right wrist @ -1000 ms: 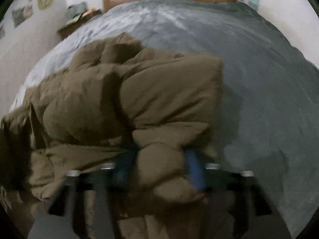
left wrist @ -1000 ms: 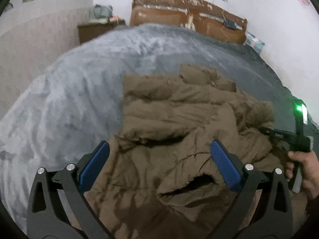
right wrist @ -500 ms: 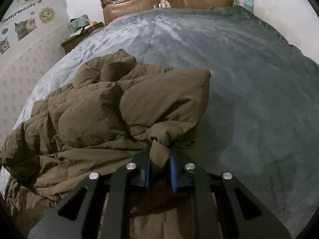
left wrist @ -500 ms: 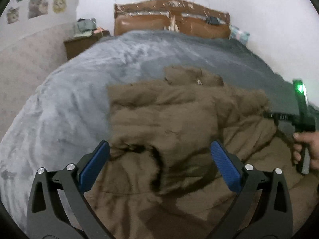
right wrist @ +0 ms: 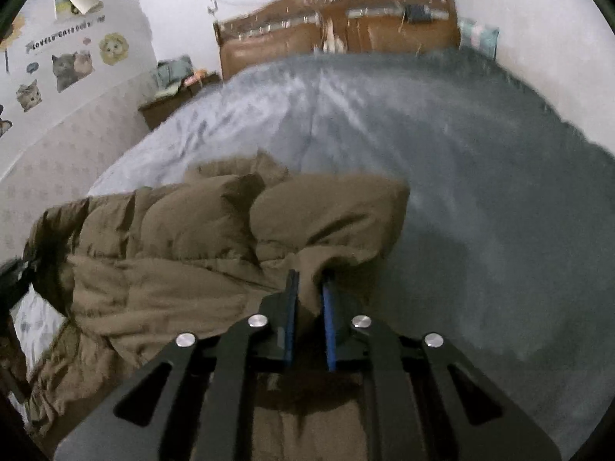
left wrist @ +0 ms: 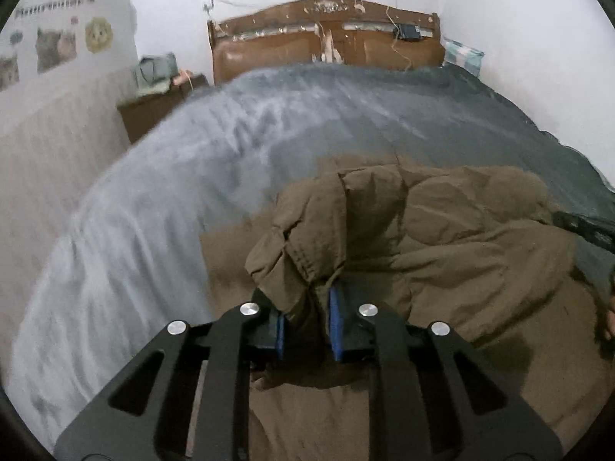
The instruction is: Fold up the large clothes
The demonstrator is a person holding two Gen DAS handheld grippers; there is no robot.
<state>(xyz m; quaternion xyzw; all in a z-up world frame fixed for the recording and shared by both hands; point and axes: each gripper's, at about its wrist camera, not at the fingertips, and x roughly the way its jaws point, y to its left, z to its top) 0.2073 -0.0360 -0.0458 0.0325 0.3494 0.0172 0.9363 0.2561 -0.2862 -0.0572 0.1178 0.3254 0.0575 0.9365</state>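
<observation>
A puffy brown jacket (left wrist: pixel 461 230) lies crumpled on the near part of the bed. My left gripper (left wrist: pixel 305 307) has its jaws closing on a bunched fold at the jacket's left side; the blue pads (left wrist: pixel 335 319) press the fabric, which rises from them in a hump. In the right wrist view the jacket (right wrist: pixel 173 238) spreads to the left. My right gripper (right wrist: pixel 309 292) is shut on a raised fold at its right edge. The right gripper's black body (left wrist: pixel 584 226) shows at the far right of the left wrist view, with a hand (left wrist: pixel 609 319) below it.
A grey plush blanket (left wrist: pixel 192 176) covers the wide bed (right wrist: pixel 499 192). A worn brown headboard (left wrist: pixel 326 38) stands at the far end, with a checked pillow (left wrist: pixel 463 53) at its right. A dark nightstand (left wrist: pixel 153 111) with folded cloth sits by the left wall, which bears cat stickers.
The left gripper went from wide open over the jacket to closed on a fold, now lifted. The right gripper closed fully and rose, pulling its fold up.
</observation>
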